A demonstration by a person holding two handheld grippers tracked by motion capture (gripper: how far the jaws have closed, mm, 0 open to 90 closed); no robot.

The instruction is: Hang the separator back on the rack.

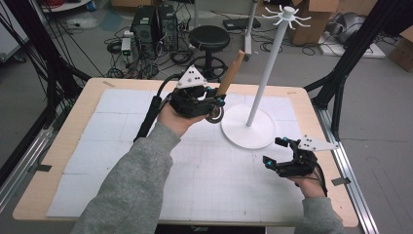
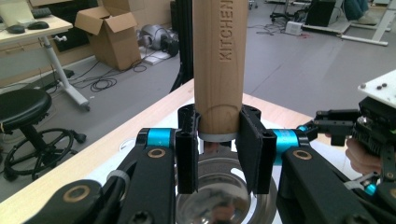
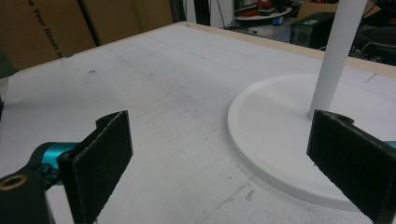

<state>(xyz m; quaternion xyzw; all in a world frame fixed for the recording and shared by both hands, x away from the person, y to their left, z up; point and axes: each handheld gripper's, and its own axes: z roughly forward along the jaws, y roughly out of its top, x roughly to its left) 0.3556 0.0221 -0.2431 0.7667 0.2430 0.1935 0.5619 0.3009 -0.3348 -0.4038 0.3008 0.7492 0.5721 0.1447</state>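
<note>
Left gripper [image 2: 217, 140] clamps wooden-handled ladle [image 1: 229, 77] low on its handle; top-heavy, it might pivot, striking white stand [image 1: 265, 73] beside it.

Wooden-handled utensil [image 1: 229, 78] gripped in left tool [image 1: 214, 105] above table [image 1: 58, 141], right tool [image 1: 275, 152] held open beside white stand [image 1: 248, 127]

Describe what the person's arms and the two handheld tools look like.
Both arms wear grey sleeves. The left tool and right tool are black frames with cyan-blue joints and brass-coloured pivot bushings. Their fingers carry flat black textured pads. Each tool is topped by a grey three-cornered plate with small dark dots, and a thick black cable trails from the left one.
</note>
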